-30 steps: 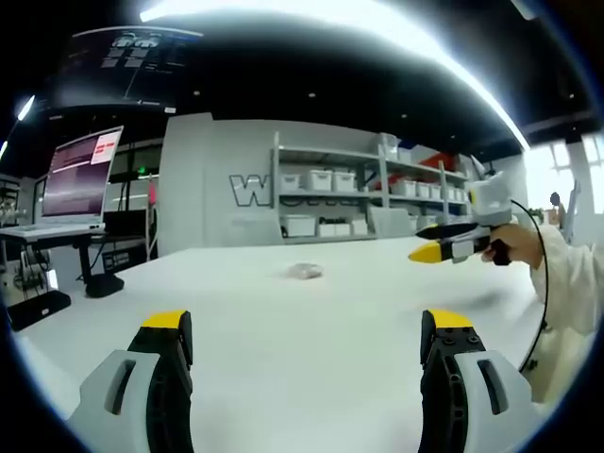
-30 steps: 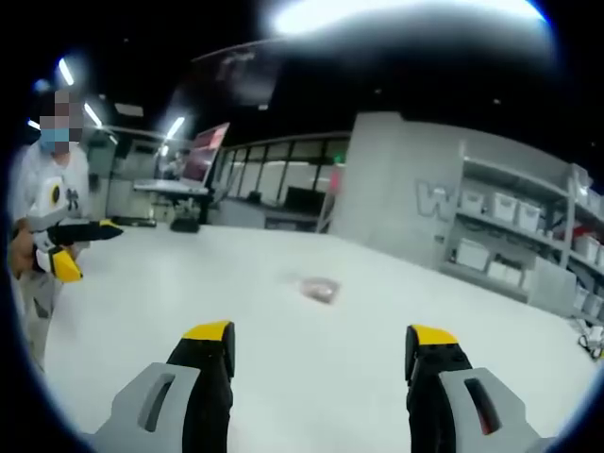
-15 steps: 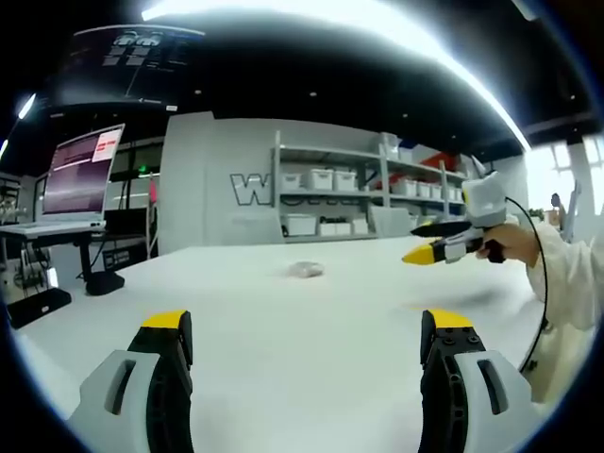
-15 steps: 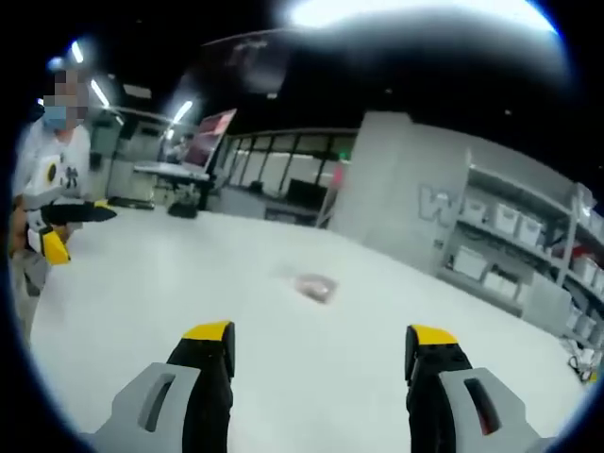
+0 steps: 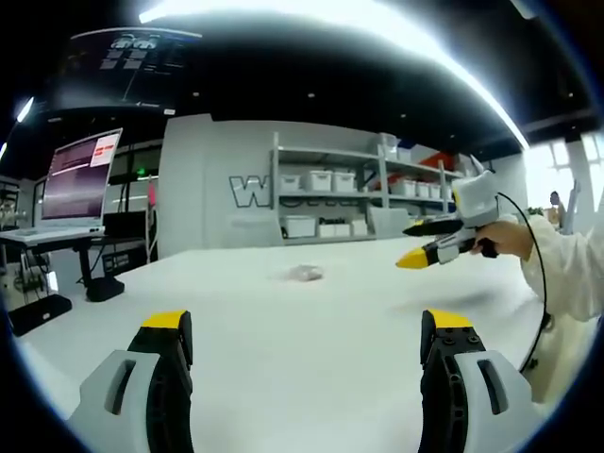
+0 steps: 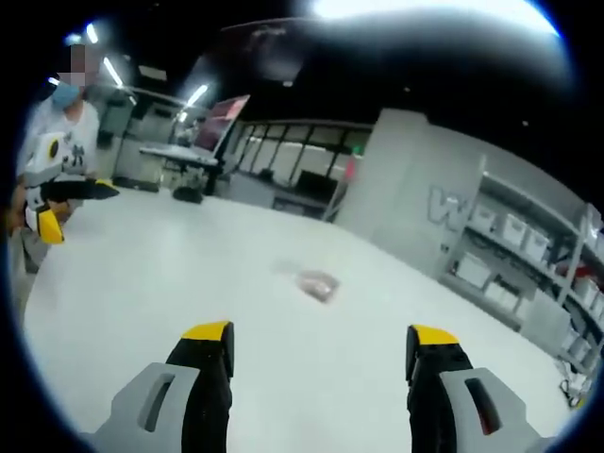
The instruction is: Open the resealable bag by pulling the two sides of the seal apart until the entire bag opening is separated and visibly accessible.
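Two grippers are held above a broad white matte table, which spreads out to a backdrop of grey wall, metal shelving with white storage bins and, off to one side, a laptop on a raised stand. Next in size, the left gripper, grey-bodied with yellow tips on black jaws, holds those jaws wide with nothing between them; the right gripper, of the same make, is likewise spread wide and empty. In the left gripper view the right gripper comes in from the right, gripped by a hand in a white sleeve. Smallest is the task's thing: a small clear resealable plastic bag, with something pinkish inside, lying flat near the middle of the table, well apart from both sets of jaws. Its seal is too small to make out.

By my judgement the step in hand is the approach; nothing has been grasped and the bag looks unopened. The next move calls for bringing both grippers down to the bag's top edge, each pinching one side of the seal, before any pulling apart.
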